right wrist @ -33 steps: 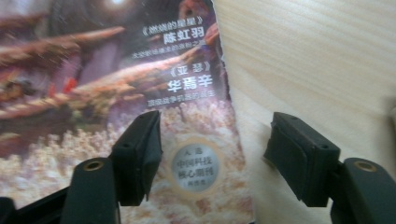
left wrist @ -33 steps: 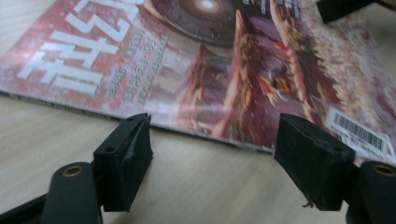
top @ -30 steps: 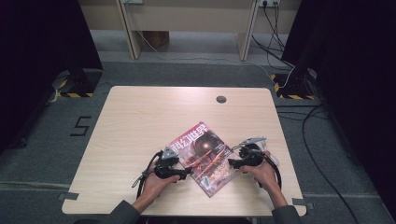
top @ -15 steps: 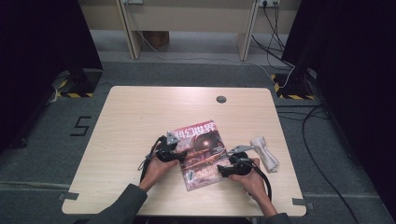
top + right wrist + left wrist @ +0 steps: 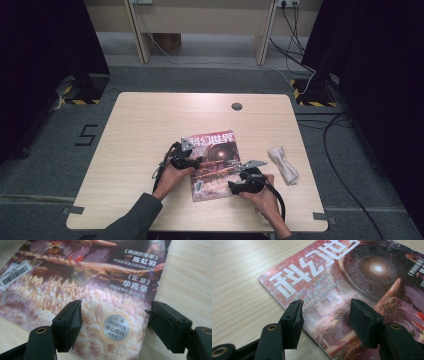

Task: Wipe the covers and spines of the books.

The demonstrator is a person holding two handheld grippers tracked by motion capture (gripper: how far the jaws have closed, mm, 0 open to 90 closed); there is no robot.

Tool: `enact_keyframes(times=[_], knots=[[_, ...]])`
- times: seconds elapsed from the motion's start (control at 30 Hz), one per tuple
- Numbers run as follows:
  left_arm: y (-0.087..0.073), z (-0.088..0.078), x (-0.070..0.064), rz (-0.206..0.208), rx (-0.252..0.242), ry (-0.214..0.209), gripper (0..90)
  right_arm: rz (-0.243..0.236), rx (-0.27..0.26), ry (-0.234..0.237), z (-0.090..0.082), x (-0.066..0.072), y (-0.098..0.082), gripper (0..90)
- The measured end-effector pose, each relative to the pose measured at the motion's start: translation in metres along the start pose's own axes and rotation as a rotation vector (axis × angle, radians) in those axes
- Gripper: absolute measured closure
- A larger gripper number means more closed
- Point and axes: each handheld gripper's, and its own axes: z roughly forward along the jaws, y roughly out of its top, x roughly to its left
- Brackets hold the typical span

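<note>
A: Where's the magazine [image 5: 215, 164]?

B: Flat on the surface [image 5: 150, 125], near the front edge, closed, cover up, turned a little askew. A rolled white cloth [image 5: 283, 165] lies well apart to its right.

A: And the left gripper [image 5: 192, 161]?

B: At the magazine's left edge. In the left gripper view its fingers [image 5: 293, 322] stand apart, one at the cover's edge, the other over the cover. They pinch nothing.

A: The right gripper [image 5: 234, 186]?

B: At the lower right corner. Its fingers [image 5: 67, 323] are spread and have just been opening: one over the cover, the other past the right edge above bare wood. The corner lies between them, ungripped.

A: Does either one touch the cover?

B: I can't tell.
</note>
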Motion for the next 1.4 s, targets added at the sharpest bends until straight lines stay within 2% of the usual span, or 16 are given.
enact_keyframes(times=[0.07,0.17,0.27,0.37,0.47,0.6,0.7,0.83,0.87,0.93,1.03,1.1,1.13,1.23,1.3,1.4], knots=[[0.001,0.0,0.0,-0.002,0.006,0.007,42.5,-0.011,0.008,0.005,-0.002,0.006,-0.002,25.8],[0.002,0.0,0.0,-0.006,0.012,0.012,41.4,-0.044,0.008,-0.014,-0.003,0.012,-0.003,25.7],[0.001,0.0,0.002,-0.023,0.017,0.014,37.6,-0.025,0.004,-0.009,-0.002,0.011,-0.004,25.0],[0.0,-0.005,0.001,-0.003,0.032,0.027,31.6,-0.016,-0.001,-0.004,-0.001,0.01,-0.004,24.0],[-0.005,-0.018,-0.001,-0.014,0.01,-0.015,27.8,-0.011,0.001,-0.002,-0.001,0.01,-0.004,23.9],[-0.02,-0.039,-0.004,-0.022,0.0,-0.067,25.5,-0.004,0.008,0.019,-0.002,0.012,-0.005,23.7],[-0.031,-0.051,0.0,-0.046,-0.004,-0.088,25.0,-0.02,0.01,0.017,-0.002,0.017,-0.005,23.6],[-0.044,-0.072,0.009,-0.085,-0.016,-0.114,24.4,-0.011,-0.004,0.048,-0.005,0.013,-0.006,27.8],[-0.047,-0.077,0.01,-0.089,-0.019,-0.119,24.3,0.002,-0.01,0.067,-0.007,0.011,-0.007,28.9],[-0.056,-0.085,0.012,-0.099,-0.016,-0.128,23.9,0.059,-0.041,0.102,-0.013,0.006,-0.009,31.9],[-0.067,-0.094,0.01,-0.106,-0.002,-0.14,23.0,0.024,-0.041,0.073,-0.017,-0.002,-0.013,33.3],[-0.071,-0.099,0.007,-0.106,-0.001,-0.15,22.1,0.027,-0.044,0.065,-0.019,-0.005,-0.016,33.3],[-0.073,-0.102,0.006,-0.104,-0.007,-0.153,21.9,0.014,-0.053,0.059,-0.02,-0.008,-0.017,33.2],[-0.078,-0.108,0.001,-0.087,-0.003,-0.159,21.4,0.001,-0.084,0.002,-0.029,-0.015,-0.017,33.4],[-0.082,-0.111,-0.002,-0.085,0.0,-0.165,20.8,-0.007,-0.088,-0.012,-0.034,-0.024,-0.018,41.4],[-0.089,-0.114,-0.009,-0.079,0.007,-0.161,19.8,-0.035,-0.094,-0.067,-0.041,-0.037,-0.021,43.3]])
